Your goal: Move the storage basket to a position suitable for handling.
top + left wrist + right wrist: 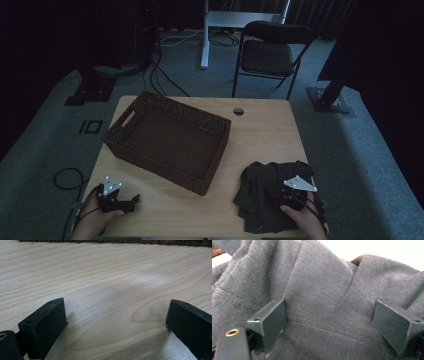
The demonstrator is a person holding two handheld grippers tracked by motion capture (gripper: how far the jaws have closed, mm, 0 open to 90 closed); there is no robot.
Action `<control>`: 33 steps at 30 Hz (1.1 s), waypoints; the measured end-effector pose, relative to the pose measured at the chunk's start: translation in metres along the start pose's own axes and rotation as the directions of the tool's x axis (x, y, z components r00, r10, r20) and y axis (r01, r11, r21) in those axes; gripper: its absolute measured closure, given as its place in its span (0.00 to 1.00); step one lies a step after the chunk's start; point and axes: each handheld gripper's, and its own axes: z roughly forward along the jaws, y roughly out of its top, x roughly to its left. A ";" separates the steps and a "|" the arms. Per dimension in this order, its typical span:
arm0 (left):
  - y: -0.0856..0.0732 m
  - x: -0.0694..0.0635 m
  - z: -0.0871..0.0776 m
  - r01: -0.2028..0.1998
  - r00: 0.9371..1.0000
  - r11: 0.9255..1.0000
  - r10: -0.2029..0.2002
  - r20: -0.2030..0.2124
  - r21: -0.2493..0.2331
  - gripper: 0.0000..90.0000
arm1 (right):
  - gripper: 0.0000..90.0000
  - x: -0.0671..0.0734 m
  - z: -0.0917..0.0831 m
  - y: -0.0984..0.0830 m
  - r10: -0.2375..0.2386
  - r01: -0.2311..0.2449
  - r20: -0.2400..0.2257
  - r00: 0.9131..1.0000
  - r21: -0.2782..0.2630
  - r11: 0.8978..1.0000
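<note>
Dark cloth (272,192), crumpled on the counter (260,135) near the right front edge, beside the empty basket (167,140). Right tongs (329,320) wide over a fold: push down, then pinch plenty. Left tongs (115,322) wide, holding nothing.

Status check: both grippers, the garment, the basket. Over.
Left gripper open, over bare table. Right gripper open, jaws wide over crumpled dark garment, nothing pinched. Wicker basket empty, between the two. Path to it unobstructed.
</note>
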 end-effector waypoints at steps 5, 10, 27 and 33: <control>-0.001 0.001 -0.001 -0.015 1.000 1.000 0.015 0.015 -0.001 0.04 | 0.13 -0.001 0.000 0.001 0.003 -0.003 -0.003 1.000 0.002 1.000; -0.001 0.005 -0.002 -0.017 1.000 1.000 0.017 0.023 -0.011 0.08 | 0.14 -0.001 -0.003 0.003 0.014 -0.015 -0.008 1.000 -0.008 1.000; 0.018 0.033 -0.020 0.010 0.999 0.998 -0.007 0.050 -0.062 0.08 | 0.14 0.014 -0.013 0.047 0.040 -0.044 -0.040 0.998 -0.108 0.993; 0.025 0.040 -0.022 0.011 0.999 0.997 -0.008 0.033 -0.073 0.08 | 0.14 0.028 -0.012 0.063 0.017 -0.026 -0.073 0.997 -0.124 0.992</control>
